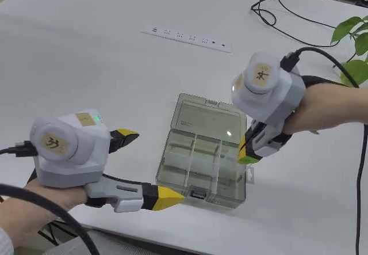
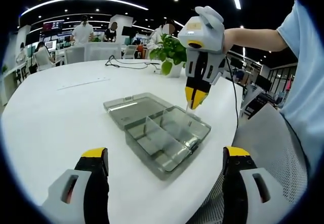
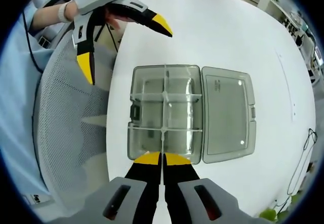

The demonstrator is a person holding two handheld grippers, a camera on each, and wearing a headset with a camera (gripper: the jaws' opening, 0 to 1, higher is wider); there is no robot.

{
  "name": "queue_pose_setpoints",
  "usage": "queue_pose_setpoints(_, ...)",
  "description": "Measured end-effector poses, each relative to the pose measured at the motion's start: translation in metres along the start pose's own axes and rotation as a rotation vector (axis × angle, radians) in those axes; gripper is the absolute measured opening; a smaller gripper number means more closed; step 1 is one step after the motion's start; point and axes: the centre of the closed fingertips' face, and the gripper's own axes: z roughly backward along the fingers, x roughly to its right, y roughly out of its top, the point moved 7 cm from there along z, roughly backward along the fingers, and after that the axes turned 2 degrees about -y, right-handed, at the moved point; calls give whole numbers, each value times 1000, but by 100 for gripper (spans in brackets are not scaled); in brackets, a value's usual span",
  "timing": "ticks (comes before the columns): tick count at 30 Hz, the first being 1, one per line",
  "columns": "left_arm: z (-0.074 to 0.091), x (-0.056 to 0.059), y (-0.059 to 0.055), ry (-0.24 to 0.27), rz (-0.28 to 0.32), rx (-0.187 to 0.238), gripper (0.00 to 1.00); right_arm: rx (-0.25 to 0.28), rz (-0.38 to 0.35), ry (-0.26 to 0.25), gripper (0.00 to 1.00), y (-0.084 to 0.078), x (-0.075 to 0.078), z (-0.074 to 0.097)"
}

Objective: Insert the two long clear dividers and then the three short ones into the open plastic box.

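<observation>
Right claw [image 3: 162, 159] sat clamped on a clear divider [image 3: 163, 133] over the plastic box [image 3: 133, 85]; left claw [image 1: 149, 165] stood apart. I feared a tilt would jam it off-slot.

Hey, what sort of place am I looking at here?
Probably an open-plan office: several people in the background, long curved ceiling light strips, and a leafy green potted plant on the large white table.

The smoky clear plastic box [image 1: 214, 196] sits open on the bench, its lid [image 1: 208, 117] laid flat beyond the tray. A long divider [image 3: 164, 82] stands on edge down the tray's length, one end pinched in my right gripper [image 3: 162, 159]. Two cross dividers [image 3: 149, 97] meet it.
</observation>
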Motion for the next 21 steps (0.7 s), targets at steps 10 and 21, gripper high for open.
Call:
queue_pose_setpoints(10,0,-1,-1,0,5,8,95,-37,38,6,2,2,2,-8)
queue_pose_setpoints(21,0,-2,-2,5,12,16,94,-55,41,11,2,2,2,-19)
